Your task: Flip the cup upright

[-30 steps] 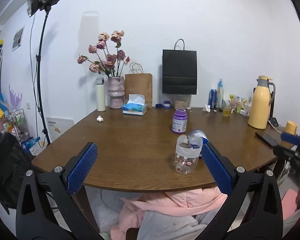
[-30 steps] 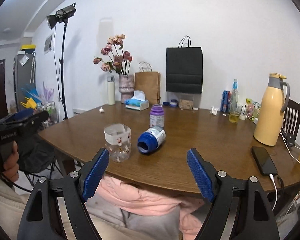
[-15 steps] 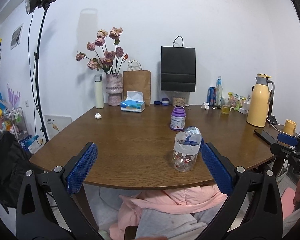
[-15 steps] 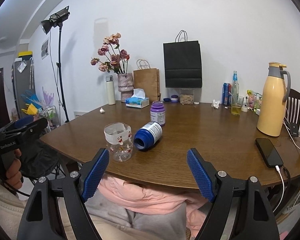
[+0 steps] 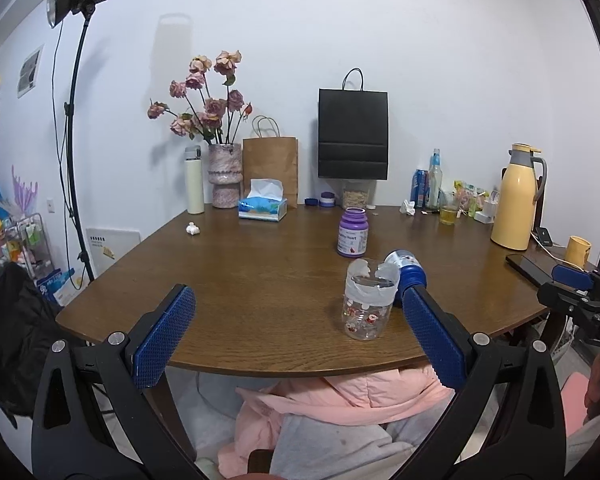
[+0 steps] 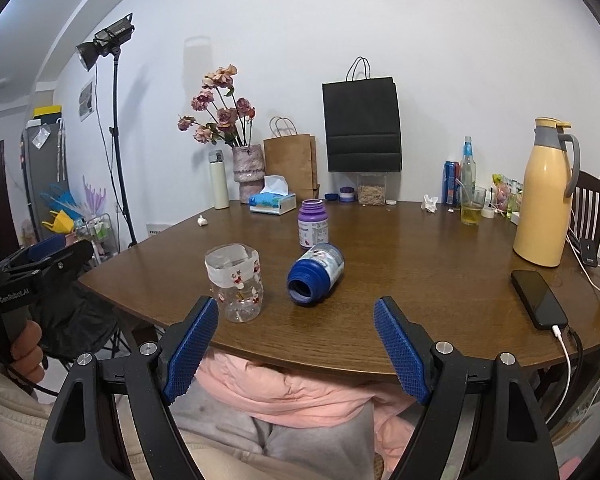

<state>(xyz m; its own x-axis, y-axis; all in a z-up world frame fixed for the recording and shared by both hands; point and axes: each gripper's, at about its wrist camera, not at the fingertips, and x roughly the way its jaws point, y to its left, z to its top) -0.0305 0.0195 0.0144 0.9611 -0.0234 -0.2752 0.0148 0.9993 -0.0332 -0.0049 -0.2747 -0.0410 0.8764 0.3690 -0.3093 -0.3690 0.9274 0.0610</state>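
A blue cup (image 6: 315, 278) with a printed label lies on its side on the brown table (image 6: 420, 264), its open mouth facing me. In the left wrist view the blue cup (image 5: 406, 267) peeks out behind a clear plastic jar (image 5: 367, 304). The clear jar (image 6: 236, 282) stands upright left of the cup. My right gripper (image 6: 294, 346) is open and empty, short of the table's front edge, below the cup. My left gripper (image 5: 296, 338) is open and empty, before the front edge, left of the jar.
A purple bottle (image 6: 313, 224) stands behind the cup. A phone (image 6: 539, 299) on a cable lies at the right, near a yellow thermos (image 6: 544, 192). A vase, tissue box (image 6: 273, 204), paper bags and drinks line the far edge. Pink cloth (image 6: 300, 392) lies below the table.
Both grippers have drifted slightly; the view has shifted a little, so the jar and cup sit a bit lower and nearer. Both stay open and empty. The cup has not moved.
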